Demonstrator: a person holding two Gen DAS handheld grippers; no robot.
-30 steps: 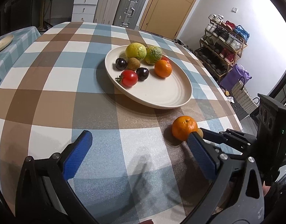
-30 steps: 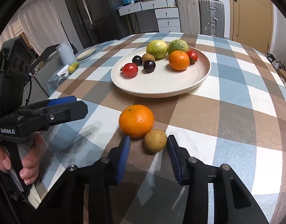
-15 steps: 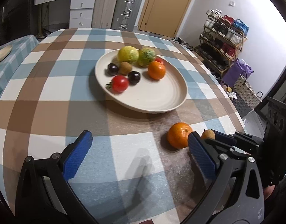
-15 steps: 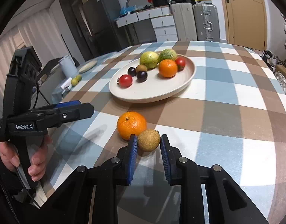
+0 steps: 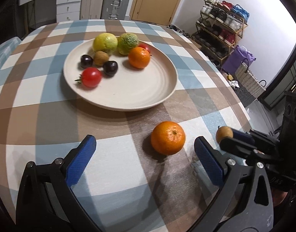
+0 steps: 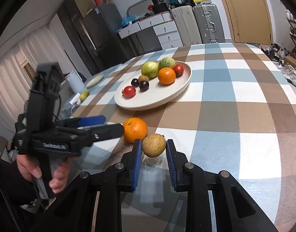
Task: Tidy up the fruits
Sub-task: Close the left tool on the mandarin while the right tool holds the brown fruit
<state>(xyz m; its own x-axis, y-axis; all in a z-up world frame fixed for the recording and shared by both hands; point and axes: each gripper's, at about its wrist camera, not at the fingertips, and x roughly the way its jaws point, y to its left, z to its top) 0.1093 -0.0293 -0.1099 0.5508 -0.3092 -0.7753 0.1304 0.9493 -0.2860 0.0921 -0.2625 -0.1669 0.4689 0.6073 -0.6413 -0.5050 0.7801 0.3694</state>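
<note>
My right gripper [image 6: 154, 148] is shut on a small brown fruit [image 6: 154, 145] and holds it just above the checked tablecloth; it also shows in the left wrist view [image 5: 224, 132]. A loose orange [image 5: 167, 137] lies on the cloth beside it, also in the right wrist view [image 6: 135, 129]. My left gripper [image 5: 144, 150] is open and empty, its fingers straddling the space just before the orange. The cream plate [image 5: 148, 94] beyond holds several fruits: an orange [image 5: 138, 57], a red tomato [image 5: 91, 77], dark plums, a kiwi, and green-yellow citrus.
The round table's edge [image 5: 242, 104] curves away on the right, with a shoe rack [image 5: 221, 29] and a basket [image 5: 248, 85] on the floor beyond. A side table [image 6: 84, 94] with a white cup and small fruit stands at the far left.
My right gripper has shut on the small brown fruit and lifted it off the cloth. My left gripper has moved nearer to the loose orange.
</note>
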